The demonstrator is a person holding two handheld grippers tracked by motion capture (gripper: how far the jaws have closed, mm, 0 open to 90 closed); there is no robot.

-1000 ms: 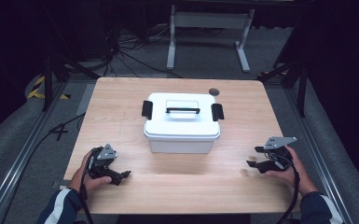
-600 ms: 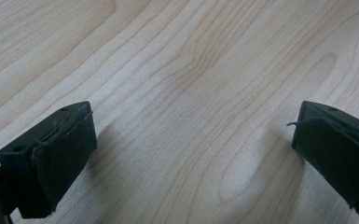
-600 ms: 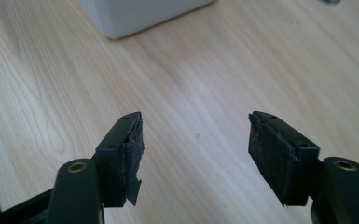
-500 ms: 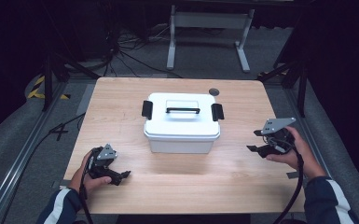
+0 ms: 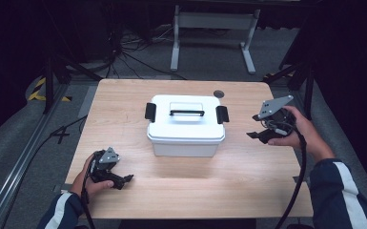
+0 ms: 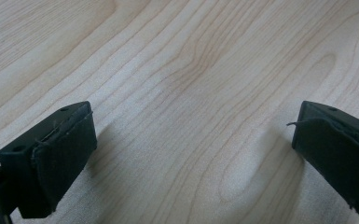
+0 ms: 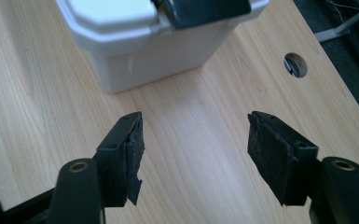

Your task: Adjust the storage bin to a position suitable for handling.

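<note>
A white lidded box (image 5: 186, 126) with a black handle (image 5: 187, 113) and black side latches (image 5: 222, 114) stands in the middle of the wooden table (image 5: 138, 98). My right gripper (image 5: 259, 135) is lifted off the table to the right of the box, open, its jaws turned toward the box's right latch (image 7: 205, 10). The box's corner (image 7: 135, 51) lies just ahead of it in the right gripper view. My left gripper (image 5: 124, 180) rests near the table's front left, open, with bare wood (image 6: 191, 93) between its pads.
A round cable hole (image 5: 219, 94) sits in the table behind the box, also seen in the right gripper view as a cable hole (image 7: 294, 65). A metal stand (image 5: 209, 24) and cables (image 5: 119, 47) lie on the floor beyond the table.
My right gripper has risen from the table's front right and moved back and inward toward the box's right side. The left gripper has stayed put.
</note>
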